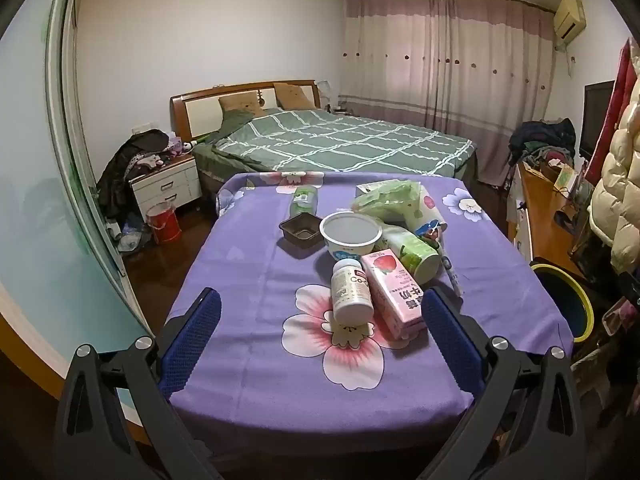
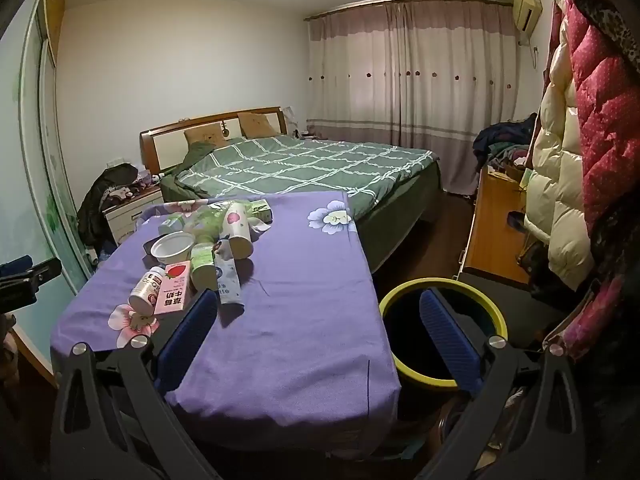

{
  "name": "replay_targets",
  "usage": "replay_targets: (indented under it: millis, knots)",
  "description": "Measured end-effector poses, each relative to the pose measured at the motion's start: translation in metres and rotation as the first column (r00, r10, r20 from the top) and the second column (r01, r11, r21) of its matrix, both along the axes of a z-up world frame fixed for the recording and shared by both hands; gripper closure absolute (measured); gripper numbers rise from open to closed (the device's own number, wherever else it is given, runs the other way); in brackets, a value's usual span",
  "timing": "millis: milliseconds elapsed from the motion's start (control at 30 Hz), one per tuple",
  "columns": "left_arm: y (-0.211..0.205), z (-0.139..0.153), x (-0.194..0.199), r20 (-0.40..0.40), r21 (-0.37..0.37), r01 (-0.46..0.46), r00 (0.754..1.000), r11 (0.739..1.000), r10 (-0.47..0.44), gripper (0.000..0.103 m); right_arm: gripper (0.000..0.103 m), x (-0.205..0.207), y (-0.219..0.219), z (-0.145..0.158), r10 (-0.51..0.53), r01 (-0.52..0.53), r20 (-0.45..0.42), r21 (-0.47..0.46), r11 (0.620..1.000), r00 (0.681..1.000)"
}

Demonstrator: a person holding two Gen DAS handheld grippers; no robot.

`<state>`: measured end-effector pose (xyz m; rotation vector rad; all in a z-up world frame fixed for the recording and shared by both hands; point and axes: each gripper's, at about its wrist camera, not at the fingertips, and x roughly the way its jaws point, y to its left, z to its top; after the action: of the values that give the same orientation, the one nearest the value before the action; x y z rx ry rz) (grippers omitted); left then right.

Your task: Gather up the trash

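Observation:
A pile of trash lies on the table's purple flowered cloth (image 1: 248, 304). Nearest are a white pill bottle (image 1: 352, 292) on its side and a pink strawberry milk carton (image 1: 396, 292). Behind them are a white bowl (image 1: 350, 238), a brown plastic tray (image 1: 301, 232), a green bottle (image 1: 304, 200), a green-labelled cup (image 1: 412, 254) and a green bag (image 1: 386, 198). My left gripper (image 1: 320, 304) is open in front of the pill bottle and holds nothing. My right gripper (image 2: 319, 300) is open and empty over the table's right edge. A yellow-rimmed bin (image 2: 400, 292) stands on the floor beside it.
A bed (image 2: 304, 168) with a green checked cover stands behind the table. A nightstand (image 1: 166, 184) and a red bucket (image 1: 164, 224) are at the left. Coats (image 2: 568, 184) hang at the right above a wooden desk (image 2: 496, 240). A mirrored wardrobe door (image 1: 60, 200) runs along the left.

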<state>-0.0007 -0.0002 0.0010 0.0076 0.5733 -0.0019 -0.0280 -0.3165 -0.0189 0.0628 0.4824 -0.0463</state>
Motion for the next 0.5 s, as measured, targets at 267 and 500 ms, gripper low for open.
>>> replay_targets:
  millis: [267,500]
  knots:
    - [-0.005,-0.003,0.005,-0.009,0.009,0.009,1.000,1.000,-0.009,0.004,0.006,0.002,-0.001,-0.001,-0.002,0.002,0.000,0.005,1.000,1.000]
    - [-0.009,-0.001,-0.002,0.001,0.018,0.013,1.000,1.000,-0.013,0.004,0.006,0.002,-0.003,-0.006,-0.007,0.007,0.003,0.001,1.000,1.000]
